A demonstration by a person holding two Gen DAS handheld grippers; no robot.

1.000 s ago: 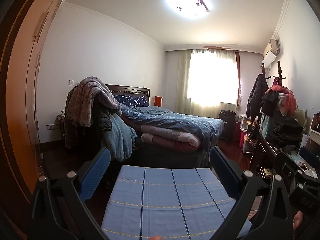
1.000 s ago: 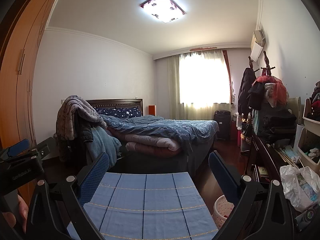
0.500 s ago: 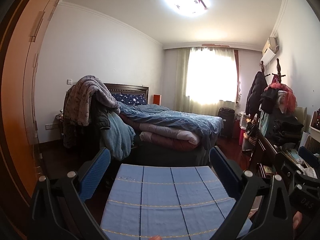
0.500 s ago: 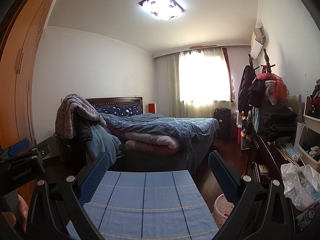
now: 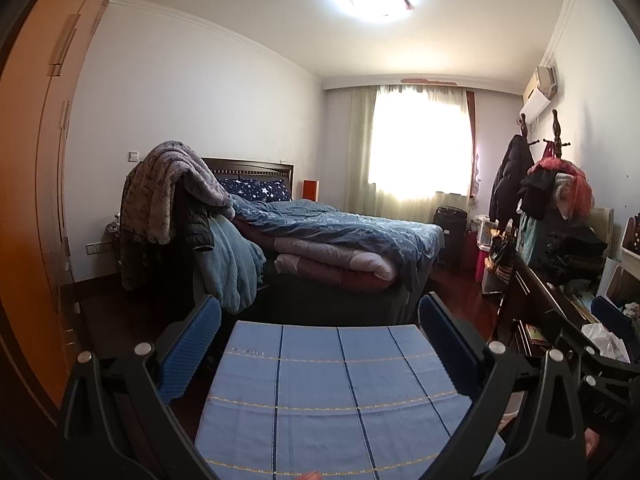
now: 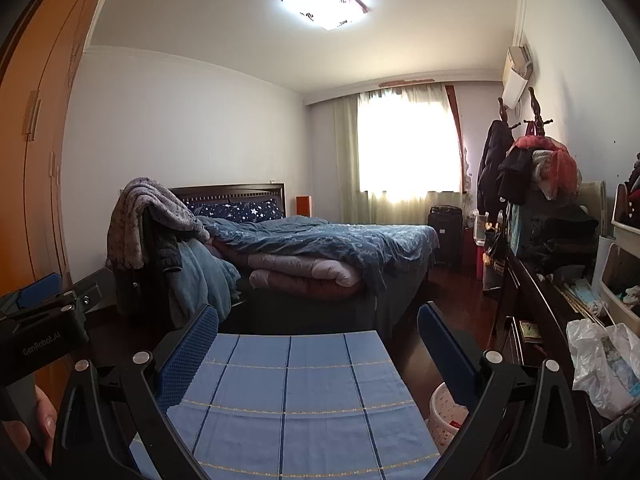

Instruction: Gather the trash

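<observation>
Both grippers hover side by side over a table covered with a blue striped cloth (image 5: 336, 384) (image 6: 292, 396). My left gripper (image 5: 320, 332) is open with nothing between its blue pads. Over the same cloth, my right gripper (image 6: 318, 336) is open and empty too. A small white wastebasket (image 6: 446, 416) with red specks stands on the floor right of the table. A crumpled white plastic bag (image 6: 604, 364) lies on the dark dresser at the right, also seen at the edge of the left wrist view as a plastic bag (image 5: 606, 342). No loose trash shows on the cloth.
A bed (image 6: 320, 248) with blue quilts fills the middle of the room. A chair piled with clothes (image 5: 180, 208) stands at its near left corner. An orange wardrobe (image 5: 36, 200) lines the left wall. The dark dresser (image 6: 532, 308) with clutter runs along the right wall.
Both views have drifted slightly; the cameras tilted up a little. Both grippers stay open and empty.
</observation>
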